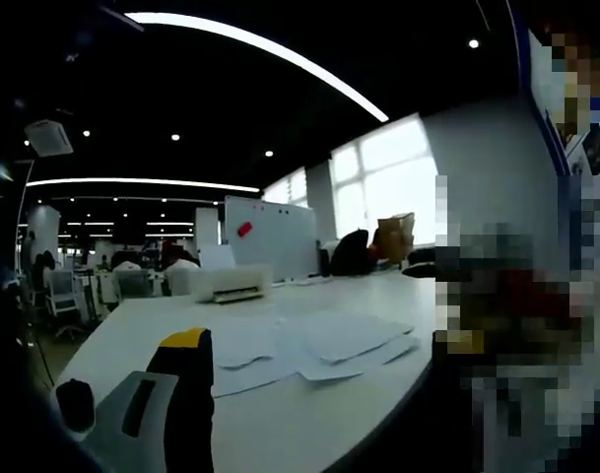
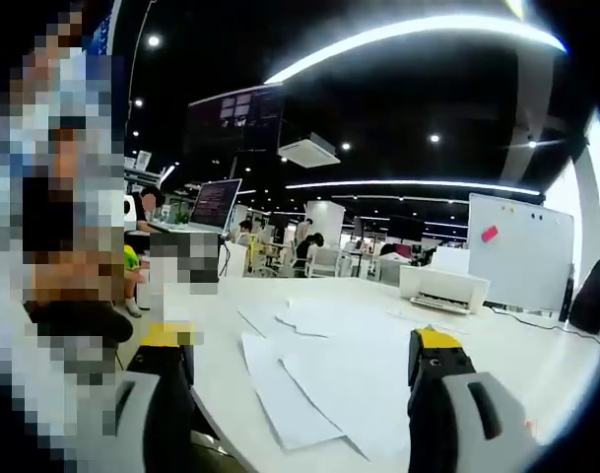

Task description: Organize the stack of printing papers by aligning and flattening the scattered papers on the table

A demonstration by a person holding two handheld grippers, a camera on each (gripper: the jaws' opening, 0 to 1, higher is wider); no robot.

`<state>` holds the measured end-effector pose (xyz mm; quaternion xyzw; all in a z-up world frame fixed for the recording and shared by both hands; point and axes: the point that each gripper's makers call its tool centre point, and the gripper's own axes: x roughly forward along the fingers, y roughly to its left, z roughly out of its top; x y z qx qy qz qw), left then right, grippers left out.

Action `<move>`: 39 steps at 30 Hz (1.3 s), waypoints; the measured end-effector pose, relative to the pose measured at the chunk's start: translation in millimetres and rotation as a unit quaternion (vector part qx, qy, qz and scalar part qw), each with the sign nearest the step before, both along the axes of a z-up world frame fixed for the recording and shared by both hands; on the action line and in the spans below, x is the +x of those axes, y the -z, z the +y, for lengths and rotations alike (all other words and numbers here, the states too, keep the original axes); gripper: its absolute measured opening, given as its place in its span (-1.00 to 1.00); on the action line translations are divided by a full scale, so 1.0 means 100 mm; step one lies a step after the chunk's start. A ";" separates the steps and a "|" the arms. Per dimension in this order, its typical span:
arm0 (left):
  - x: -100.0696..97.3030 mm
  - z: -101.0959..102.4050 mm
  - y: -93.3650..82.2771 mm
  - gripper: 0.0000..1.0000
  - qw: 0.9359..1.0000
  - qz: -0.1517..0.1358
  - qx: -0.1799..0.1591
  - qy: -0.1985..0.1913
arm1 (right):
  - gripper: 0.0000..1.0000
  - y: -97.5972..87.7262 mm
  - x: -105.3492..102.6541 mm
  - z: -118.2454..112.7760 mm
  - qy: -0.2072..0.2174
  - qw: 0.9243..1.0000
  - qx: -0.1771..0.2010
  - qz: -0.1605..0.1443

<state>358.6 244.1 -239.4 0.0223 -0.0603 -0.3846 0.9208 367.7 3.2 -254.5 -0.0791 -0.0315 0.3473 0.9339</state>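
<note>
Several white printing papers (image 1: 314, 347) lie scattered and overlapping on the white table (image 1: 378, 296), their edges out of line. My left gripper (image 1: 324, 340) is held low over the table's near edge, its yellow-tipped jaws wide apart, open and empty, with the papers just beyond them. In the right gripper view the same loose papers (image 2: 329, 379) fan out between the two jaws. My right gripper (image 2: 301, 337) is open too, nothing held, and hovers in front of the sheets from the other side of the table (image 2: 536, 360).
A white printer (image 1: 231, 284) (image 2: 444, 288) stands at the table's far end, with a whiteboard (image 1: 270, 236) (image 2: 521, 251) behind it. An open laptop (image 2: 216, 204) sits on a desk to the left. Office chairs and seated people fill the background.
</note>
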 end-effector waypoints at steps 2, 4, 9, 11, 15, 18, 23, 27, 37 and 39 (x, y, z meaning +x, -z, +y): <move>0.00 0.00 0.00 0.88 1.000 0.000 0.000 0.000 | 0.70 0.00 0.00 0.00 0.000 1.000 -0.001 0.000; 0.00 0.00 -0.01 0.88 1.000 -0.001 0.000 0.000 | 0.70 0.00 0.00 0.00 0.001 1.000 -0.002 0.000; 0.00 -0.01 0.00 0.88 1.000 0.000 0.000 0.000 | 0.70 0.00 -0.01 -0.01 0.001 1.000 -0.002 -0.001; 0.00 -0.01 -0.01 0.88 1.000 0.000 0.000 0.001 | 0.70 0.00 -0.01 -0.01 0.001 1.000 -0.002 -0.001; 0.01 -0.01 -0.01 0.88 1.000 -0.001 0.001 0.001 | 0.70 0.00 0.00 -0.01 0.001 1.000 -0.002 -0.001; 0.01 -0.01 -0.01 0.88 1.000 0.000 0.000 0.001 | 0.70 0.01 0.00 0.00 0.000 1.000 -0.004 0.001; 0.01 0.00 0.00 0.88 1.000 -0.001 0.001 0.000 | 0.70 0.01 0.00 0.02 -0.001 1.000 -0.004 0.001; 0.04 0.02 0.02 0.88 1.000 0.004 -0.003 -0.002 | 0.69 0.04 0.02 0.03 -0.001 1.000 -0.009 0.007; 0.04 0.01 -0.03 0.88 1.000 -0.001 -0.002 -0.002 | 0.69 0.01 0.03 0.05 -0.002 1.000 -0.010 0.003; 0.05 0.00 -0.04 0.88 1.000 -0.002 0.001 -0.001 | 0.69 0.02 0.03 0.05 -0.001 1.000 -0.012 0.003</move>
